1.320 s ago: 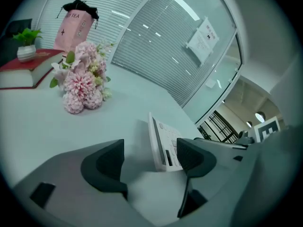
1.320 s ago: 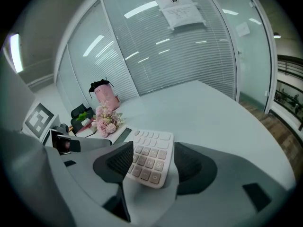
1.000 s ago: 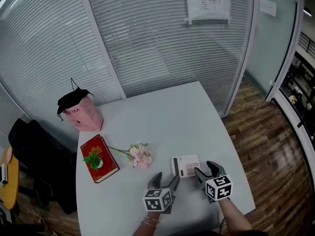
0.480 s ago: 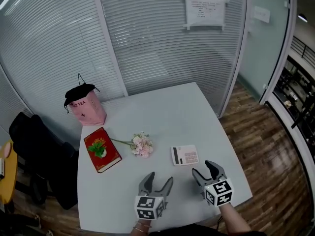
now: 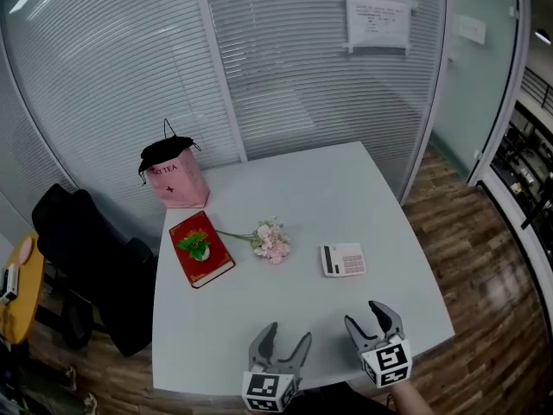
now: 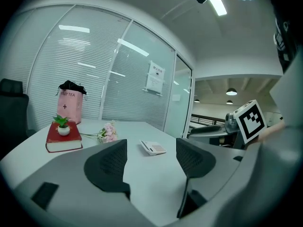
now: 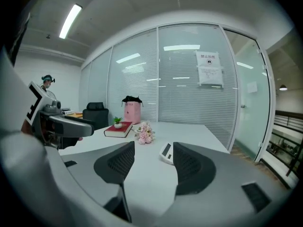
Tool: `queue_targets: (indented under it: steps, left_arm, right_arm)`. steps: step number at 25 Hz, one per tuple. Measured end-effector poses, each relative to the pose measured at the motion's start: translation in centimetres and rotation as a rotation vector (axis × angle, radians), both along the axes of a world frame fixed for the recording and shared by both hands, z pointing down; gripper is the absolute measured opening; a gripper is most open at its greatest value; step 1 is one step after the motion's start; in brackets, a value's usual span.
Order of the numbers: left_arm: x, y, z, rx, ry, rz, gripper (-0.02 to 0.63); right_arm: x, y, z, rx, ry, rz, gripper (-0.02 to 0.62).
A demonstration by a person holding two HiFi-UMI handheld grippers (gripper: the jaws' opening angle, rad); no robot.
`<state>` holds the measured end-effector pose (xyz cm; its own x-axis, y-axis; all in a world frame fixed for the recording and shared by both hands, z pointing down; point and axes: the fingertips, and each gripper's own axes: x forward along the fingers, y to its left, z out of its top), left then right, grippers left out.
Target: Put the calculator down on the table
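pale grey rounded desk (image 5: 302,188): carries the calculator | left claw (image 5: 284,339), right claw (image 5: 366,316): both spread, empty, at desk's near edge | small white flat plastic calculator (image 5: 343,259): lying flat right of centre, well apart from both claws; likely light, stiff, slick, best pinched across its long edges | hidden: key markings too small to read

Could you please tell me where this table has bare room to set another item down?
The far right of the table, beyond the calculator, is bare. So is the near strip between the calculator and the left gripper and right gripper. The left side is crowded: pink bag, red book and flowers.
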<state>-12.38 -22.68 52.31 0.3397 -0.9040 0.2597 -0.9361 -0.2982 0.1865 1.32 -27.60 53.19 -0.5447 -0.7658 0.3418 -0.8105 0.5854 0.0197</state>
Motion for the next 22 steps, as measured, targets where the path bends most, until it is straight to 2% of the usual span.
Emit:
queue_targets:
  steps: [4,8,12,15,17,21,22]
  left_arm:
    - [-1.0,3.4,1.9,0.014,-0.005,-0.032,0.351]
    - [-1.9,6.9,4.9,-0.055,-0.024,-0.055,0.351]
    - [-2.3,7.5,5.6,-0.052,-0.052,-0.051,0.345]
    - [-2.9,7.3,4.9,-0.029,-0.045,-0.054,0.314]
    - [-3.3,7.3,4.5,-0.016,-0.038,-0.049,0.244]
    - [-3.7,7.4,4.5,-0.012,-0.027,-0.039,0.029]
    - [-3.8,7.5,4.6,-0.015,-0.023,-0.04,0.023]
  right_arm:
    - [-0.2,3.1,1.6,-0.012,0.029,0.002,0.259]
    - [-0.9,5.5,2.8,-0.034,0.008,-0.002,0.261]
    - [-1.7,6.5,3.3,-0.034,0.001,-0.004,0.261]
    - [-2.5,6.8,3.2,-0.029,0.007,-0.014,0.253]
    - [-3.3,7.0,2.9,-0.023,0.002,-0.03,0.199]
    - [-4.4,7.6,2.6,-0.012,-0.007,-0.059,0.031]
    - [-4.6,7.7,2.6,-0.009,-0.008,-0.064,0.009]
